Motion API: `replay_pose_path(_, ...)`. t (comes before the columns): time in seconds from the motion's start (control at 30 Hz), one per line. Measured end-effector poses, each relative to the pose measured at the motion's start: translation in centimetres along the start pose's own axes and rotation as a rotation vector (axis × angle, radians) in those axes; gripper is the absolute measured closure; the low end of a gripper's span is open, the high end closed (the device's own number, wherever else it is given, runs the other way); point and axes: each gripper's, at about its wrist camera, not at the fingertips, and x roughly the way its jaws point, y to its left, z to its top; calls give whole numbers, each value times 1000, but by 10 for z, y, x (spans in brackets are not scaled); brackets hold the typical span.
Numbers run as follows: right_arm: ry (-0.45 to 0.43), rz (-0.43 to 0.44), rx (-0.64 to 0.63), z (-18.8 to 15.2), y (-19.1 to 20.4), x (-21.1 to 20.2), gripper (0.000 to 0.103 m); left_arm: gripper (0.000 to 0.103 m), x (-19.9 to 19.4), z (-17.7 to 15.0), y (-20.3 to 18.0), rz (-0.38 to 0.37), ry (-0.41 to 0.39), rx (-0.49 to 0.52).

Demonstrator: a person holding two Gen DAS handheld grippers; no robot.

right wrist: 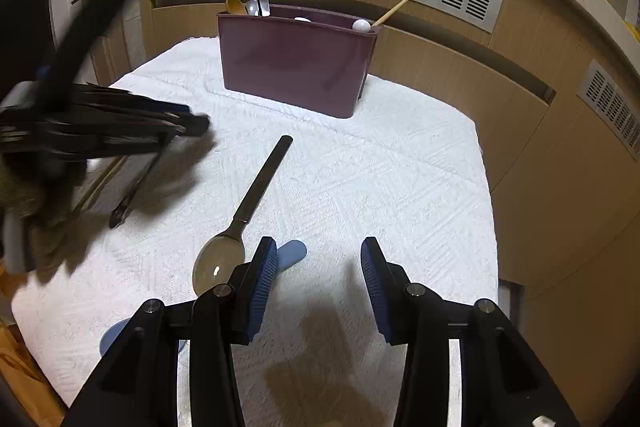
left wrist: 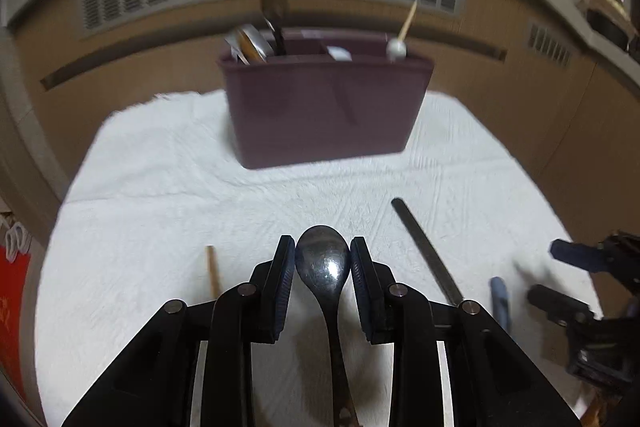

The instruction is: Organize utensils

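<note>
on a white towel-covered worktop (left wrist: 160,167), the left gripper (left wrist: 322,263) clenches a dark metal spoon (left wrist: 322,263) by its bowl, likely bound for the maroon caddy (left wrist: 320,115) ahead; the right gripper (right wrist: 316,259) hangs released beside another spoon (right wrist: 240,223).

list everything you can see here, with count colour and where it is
organizer bin: 1, maroon, far end of the towel, spoons standing inside
white towel: 1, white, spread under everything
dark-handled spoon: 1, dark handle and silver bowl, lying mid-towel
blue utensil: 1, blue, on the towel beside the right finger, mostly hidden
wooden stick: 1, tan, on the towel, left of the left hand-held gripper
metal spoon: 1, silver, between the left fingers
left hand-held gripper: closed on the metal spoon
right hand-held gripper: open, empty
</note>
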Motion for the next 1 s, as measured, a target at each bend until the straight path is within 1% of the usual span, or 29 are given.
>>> replay_pose_path(0.13, 20, 6, 3, 9, 2, 5, 61, 74, -44, -10, 10, 16, -112, -21)
replay_pose_path(0.23, 39, 20, -8, 24, 7, 16, 61, 74, -67, -18, 16, 27, -164, -41)
replay_pose_path(0.3, 66, 44, 11, 35, 8, 27, 62, 74, -80, -23, 24, 24, -189, -58)
replay_pose_path(0.37, 94, 67, 32, 46, 10, 40, 66, 74, -91, -25, 31, 19, -213, -81)
replay_pose_path(0.47, 130, 77, 64, 63, 16, 65, 74, 74, -97, -30, 40, 1, -228, -103)
replay_pose_path(0.63, 173, 63, 123, 81, 24, 95, 74, 74, -100, -37, 47, -9, -243, -120)
replay_pose_path(0.73, 209, 50, 165, 84, 28, 110, 74, 74, -101, -40, 54, -18, -240, -138)
replay_pose_path(0.8, 206, 39, 179, 83, 29, 113, 75, 74, -100, -42, 58, -19, -236, -149)
replay_pose_path(0.83, 206, 36, 174, 83, 30, 113, 77, 74, -100, -43, 58, -20, -235, -153)
replay_pose_path(0.87, 205, 37, 172, 82, 30, 111, 88, 74, -100, -43, 59, -20, -234, -159)
replay_pose_path(0.9, 206, 42, 165, 82, 30, 111, 91, 74, -101, -43, 59, -21, -234, -161)
replay_pose_path(1.0, 198, 59, 160, 79, 29, 105, 91, 74, -101, -42, 56, -23, -234, -156)
